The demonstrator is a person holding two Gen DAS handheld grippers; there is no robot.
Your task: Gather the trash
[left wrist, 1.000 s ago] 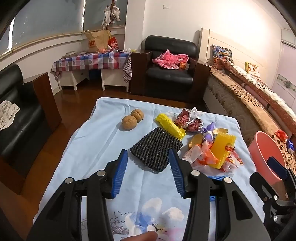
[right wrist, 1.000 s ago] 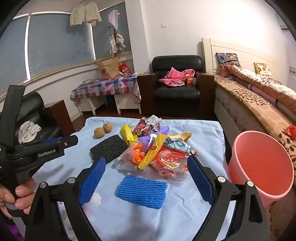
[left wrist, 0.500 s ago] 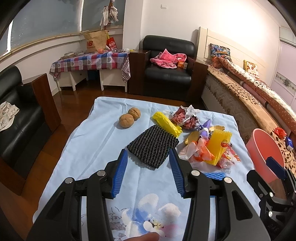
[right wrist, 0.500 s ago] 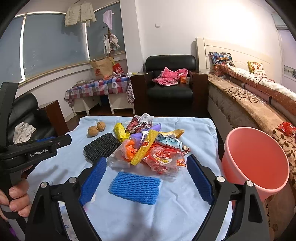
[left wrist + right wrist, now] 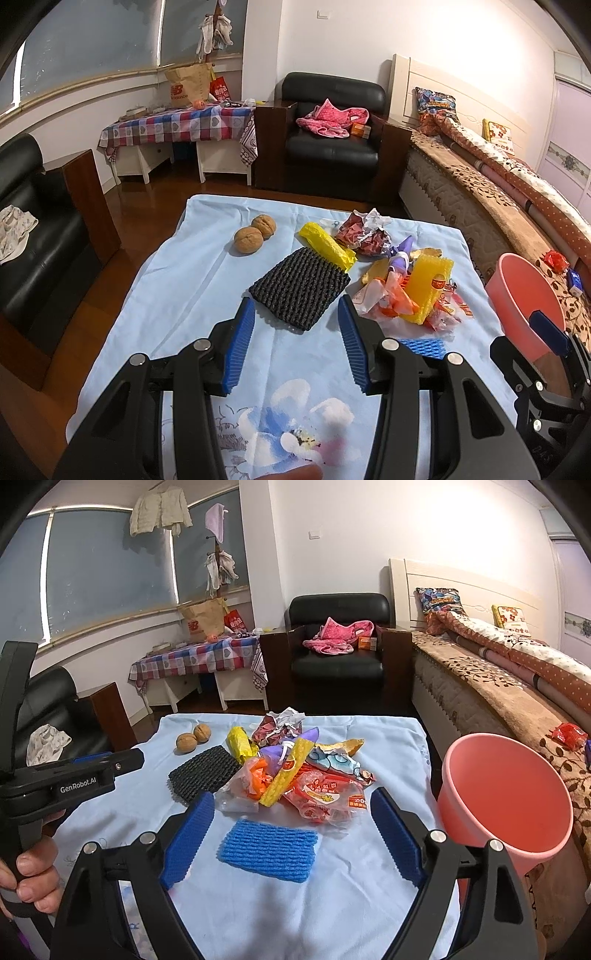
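A pile of wrappers (image 5: 306, 771) lies on the light blue tablecloth (image 5: 351, 904); it also shows in the left wrist view (image 5: 406, 291). A blue foam net (image 5: 268, 843) lies just ahead of my open, empty right gripper (image 5: 291, 834). A black foam net (image 5: 300, 288) lies just ahead of my open, empty left gripper (image 5: 295, 339); it also shows in the right wrist view (image 5: 205, 773). A pink bucket (image 5: 506, 794) stands off the table's right edge, also visible in the left wrist view (image 5: 524, 291).
Two walnuts (image 5: 255, 232) sit at the far left of the cloth. A bed (image 5: 517, 686) runs along the right. A black armchair (image 5: 332, 147) and a checkered table (image 5: 181, 129) stand beyond. A black sofa (image 5: 33, 236) is on the left.
Both grippers have drawn back and risen slightly, so the table and trash appear a little farther away. Both stay open and nothing on the table has moved.
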